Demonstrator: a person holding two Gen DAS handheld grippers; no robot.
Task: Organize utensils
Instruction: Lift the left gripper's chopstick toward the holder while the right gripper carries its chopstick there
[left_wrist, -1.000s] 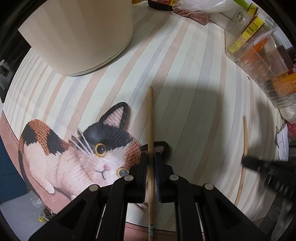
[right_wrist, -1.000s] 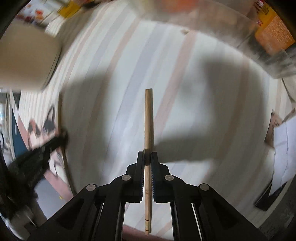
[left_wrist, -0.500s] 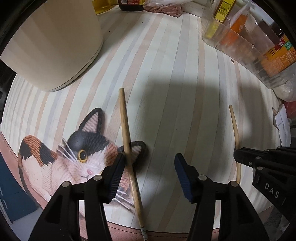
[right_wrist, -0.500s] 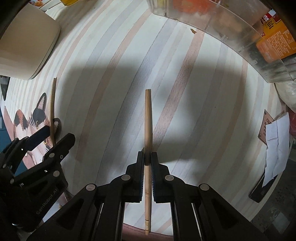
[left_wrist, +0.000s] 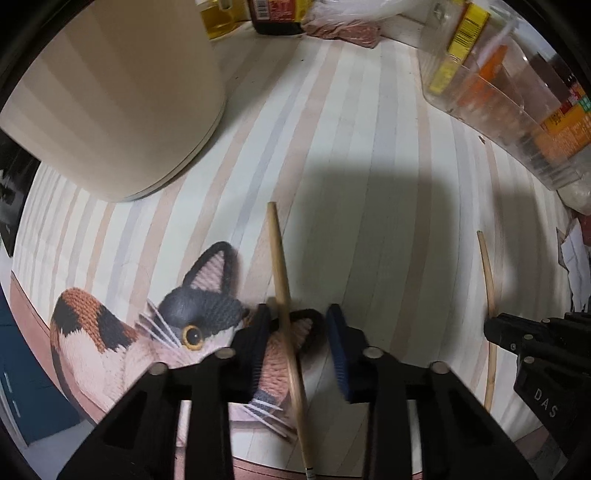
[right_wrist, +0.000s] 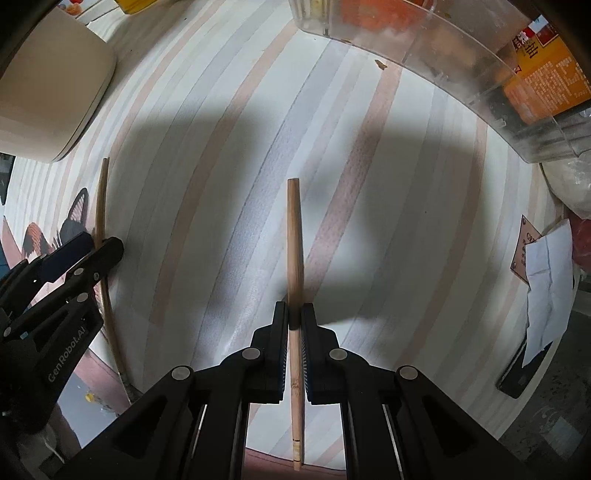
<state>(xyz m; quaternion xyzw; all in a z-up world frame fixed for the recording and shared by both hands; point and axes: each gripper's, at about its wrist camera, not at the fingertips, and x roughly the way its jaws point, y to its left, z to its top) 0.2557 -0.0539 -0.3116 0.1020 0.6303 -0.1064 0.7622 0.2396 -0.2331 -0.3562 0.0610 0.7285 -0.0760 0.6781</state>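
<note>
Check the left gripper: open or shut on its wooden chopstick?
Open. The left gripper has its jaws spread, with gaps either side of the thin wooden chopstick, which lies on the striped tablecloth.

We are looking at 2 chopsticks of pale, smooth, matt wood: one chopstick lying on the mat, the other chopstick sitting between matt black plastic fingers. The left gripper and right gripper are showing matt black plastic with silver metal pins and ribbed blue pads. The striped table mat is looking smooth with a faint sheen; its printed cat is imitating knitted wool. The beige container is appearing smooth and satin. The clear bin is showing glossy, scuffed plastic. White paper is lying creased.
</note>
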